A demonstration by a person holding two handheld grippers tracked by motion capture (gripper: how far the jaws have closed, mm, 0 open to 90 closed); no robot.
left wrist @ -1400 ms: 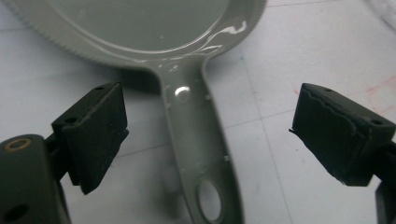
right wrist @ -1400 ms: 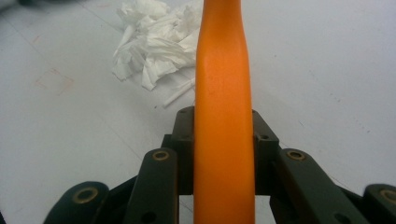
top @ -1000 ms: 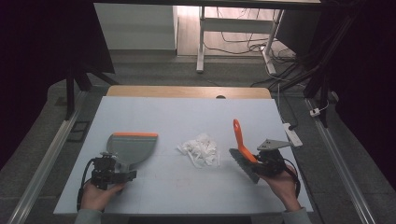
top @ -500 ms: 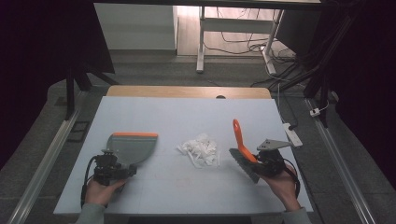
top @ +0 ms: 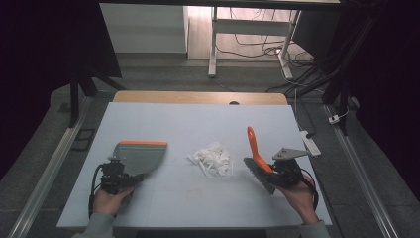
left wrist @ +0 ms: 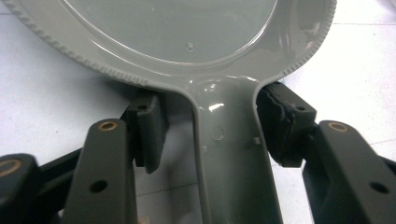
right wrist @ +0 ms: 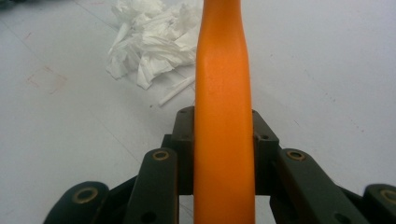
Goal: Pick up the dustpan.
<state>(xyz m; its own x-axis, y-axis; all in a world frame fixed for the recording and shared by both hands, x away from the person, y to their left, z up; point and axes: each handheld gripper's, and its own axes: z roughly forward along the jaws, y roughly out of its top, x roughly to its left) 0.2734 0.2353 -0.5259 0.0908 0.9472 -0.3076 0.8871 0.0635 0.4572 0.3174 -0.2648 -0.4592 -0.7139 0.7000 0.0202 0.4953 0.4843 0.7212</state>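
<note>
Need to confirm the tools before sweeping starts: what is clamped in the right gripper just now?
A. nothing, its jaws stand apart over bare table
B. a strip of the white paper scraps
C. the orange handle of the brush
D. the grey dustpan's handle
C: in the right gripper view the brush and its orange handle run straight up between the right gripper's pads, which press on both its sides, while the paper scraps lie loose on the table beyond.
</note>
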